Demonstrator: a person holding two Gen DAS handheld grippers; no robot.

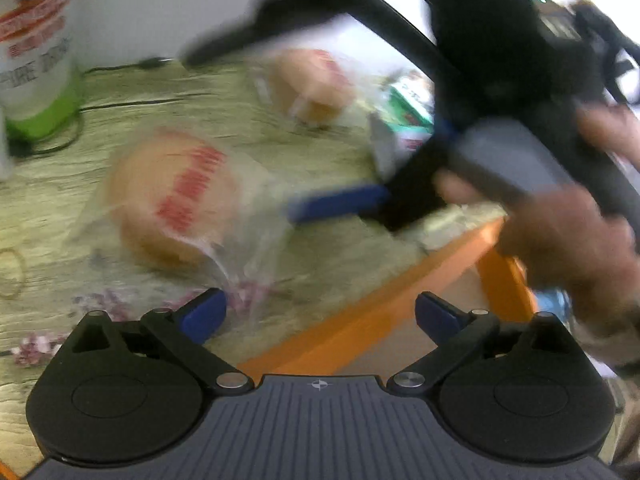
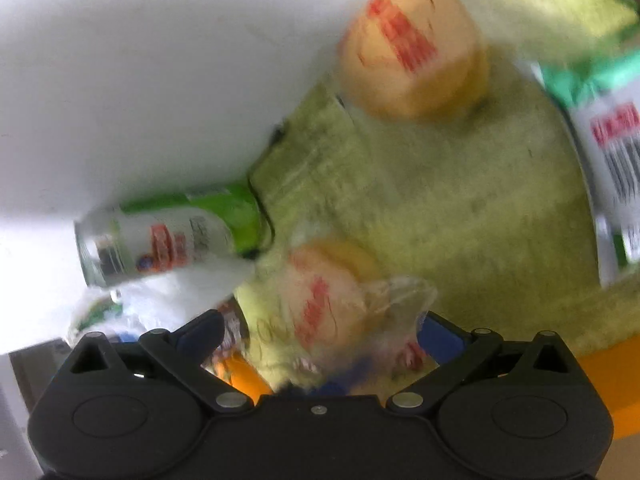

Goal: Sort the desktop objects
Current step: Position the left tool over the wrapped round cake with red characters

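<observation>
Wrapped buns, two of them in clear plastic with red print, lie on a greenish wood-grain surface (image 1: 320, 248) edged in orange. In the left wrist view, the nearer bun (image 1: 172, 200) sits just ahead and slightly left of the left gripper (image 1: 320, 314), whose blue-padded fingers stand wide apart with nothing between them. The second bun (image 1: 310, 84) lies farther ahead, well beyond the first. A green-and-white can (image 1: 36, 52) stands upright far to the front left, with a thin black cable (image 1: 72, 128) curling past its base. The right gripper (image 1: 340, 200) enters from the right of that view, held by a person's hand (image 1: 568, 240); one blue finger reaches toward the nearer bun's wrapper, though blur hides whether it touches.

In the right wrist view, the right gripper (image 2: 320, 328) has its fingers spread, and a bun (image 2: 320, 304) with its crinkled wrapper lies between them, not clamped as far as the blur allows. The other bun (image 2: 412, 48) lies well ahead. The can (image 2: 172, 232) appears to the front left, tipped sideways by the camera's tilt. A green-and-white package (image 2: 612, 148) with a barcode fills the right edge.
</observation>
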